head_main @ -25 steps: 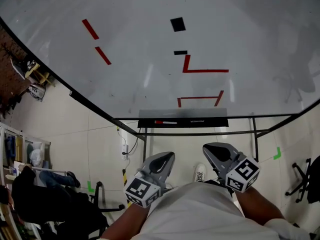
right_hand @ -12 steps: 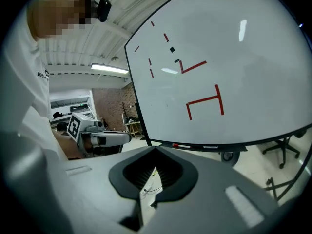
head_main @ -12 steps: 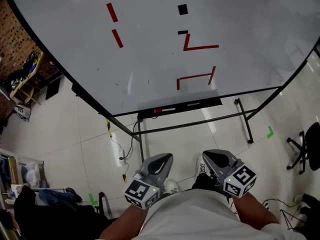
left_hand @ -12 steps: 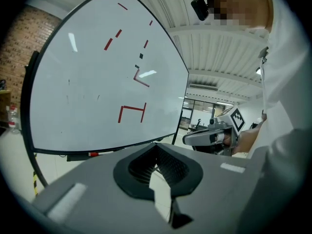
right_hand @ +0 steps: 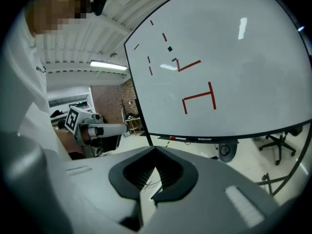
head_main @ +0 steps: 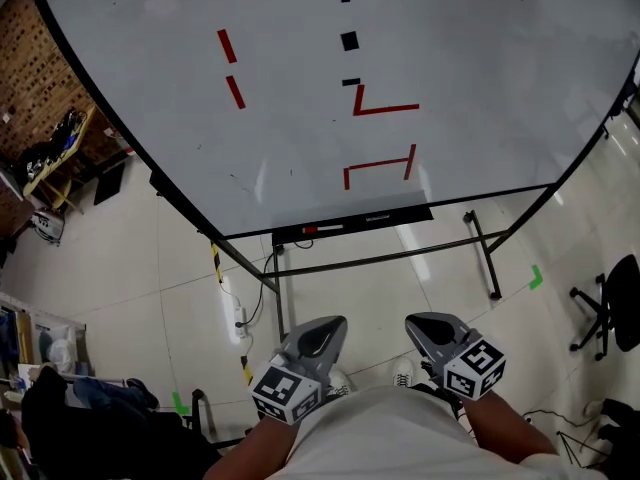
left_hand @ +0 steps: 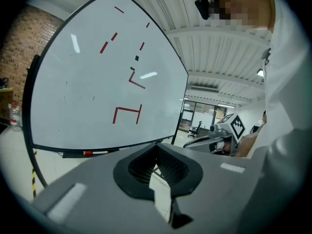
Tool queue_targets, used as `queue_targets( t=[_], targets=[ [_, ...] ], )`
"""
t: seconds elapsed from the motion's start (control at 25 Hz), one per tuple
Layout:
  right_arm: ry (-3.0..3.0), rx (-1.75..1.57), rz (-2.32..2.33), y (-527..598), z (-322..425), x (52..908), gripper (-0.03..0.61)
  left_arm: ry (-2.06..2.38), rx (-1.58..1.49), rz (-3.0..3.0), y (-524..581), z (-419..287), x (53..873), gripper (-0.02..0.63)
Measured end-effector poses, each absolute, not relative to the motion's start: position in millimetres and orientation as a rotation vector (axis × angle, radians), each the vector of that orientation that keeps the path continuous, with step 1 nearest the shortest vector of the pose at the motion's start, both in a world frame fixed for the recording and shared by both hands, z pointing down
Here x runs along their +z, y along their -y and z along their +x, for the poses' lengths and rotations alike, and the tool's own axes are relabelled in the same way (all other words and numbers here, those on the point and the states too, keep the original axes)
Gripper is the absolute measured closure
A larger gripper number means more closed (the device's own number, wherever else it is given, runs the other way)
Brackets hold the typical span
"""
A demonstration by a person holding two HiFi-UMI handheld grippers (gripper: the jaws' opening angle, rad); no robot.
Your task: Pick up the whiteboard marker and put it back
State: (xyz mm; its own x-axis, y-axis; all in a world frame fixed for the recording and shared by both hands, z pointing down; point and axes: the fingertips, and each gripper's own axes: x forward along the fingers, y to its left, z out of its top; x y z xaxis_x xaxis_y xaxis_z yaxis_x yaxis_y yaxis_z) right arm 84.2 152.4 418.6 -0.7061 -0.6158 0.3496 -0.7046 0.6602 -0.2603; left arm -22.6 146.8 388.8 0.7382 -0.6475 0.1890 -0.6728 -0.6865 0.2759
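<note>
- Down in the head view, I have the grey plastic left gripper (head_main: 322,333) and grey plastic right gripper (head_main: 430,326) side by side near my body, each with its marker cube. Both hang over the glossy pale tiled floor (head_main: 180,298), well short of the board.
- Ahead stands the big smooth white whiteboard (head_main: 480,78) with red and black strokes on it, carried by a thin black metal stand (head_main: 480,253).
- Along its lower edge runs a narrow black tray (head_main: 400,213). The white-barrelled, red-capped whiteboard marker (head_main: 325,228) lies flat in it, toward the tray's left end.
- Between the grippers and the tray I see only bare floor and the stand's rails. A black office chair (head_main: 610,313) sits off to the right.
- From the left gripper view, the left gripper (left_hand: 157,167) has its ribbed black pads drawn together at the tips. Only a sliver of floor shows through the hollow, and nothing is gripped. The marker (left_hand: 95,152) lies in the tray (left_hand: 73,154) far ahead to the left, under the whiteboard (left_hand: 87,82).
- From the right gripper view, the right gripper (right_hand: 155,172) is likewise closed up and empty-handed. The marker (right_hand: 178,138) rests in the tray (right_hand: 209,140) well beyond the tips, below the board's edge (right_hand: 234,57).
</note>
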Motion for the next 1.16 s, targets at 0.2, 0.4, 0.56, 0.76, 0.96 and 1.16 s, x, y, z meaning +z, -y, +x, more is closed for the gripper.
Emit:
queue_targets(
  t=[0.2, 0.4, 0.56, 0.76, 0.96, 1.16],
  targets=[
    [2.674, 0.553, 1.032, -152, 98, 413, 0.577, 1.071, 0.115, 2.600, -146, -10, 390, 0.597],
    [2.683, 0.566, 1.006, -153, 108, 419, 0.578, 1.078, 0.149, 2.596, -150, -1, 397, 0.597],
    [2.696, 0.559, 0.991, -156, 110, 420, 0.578, 1.082, 0.165, 2.594, -154, 3, 399, 0.597],
    [2.704, 0.547, 0.987, -157, 112, 417, 0.578, 1.081, 0.170, 2.605, -154, 6, 397, 0.597],
    [2.703, 0.544, 0.994, -157, 112, 417, 0.578, 1.088, 0.164, 2.603, -153, 5, 397, 0.597],
    [2.706, 0.537, 0.999, -157, 109, 414, 0.577, 1.080, 0.160, 2.607, -152, 7, 397, 0.597]
  ],
)
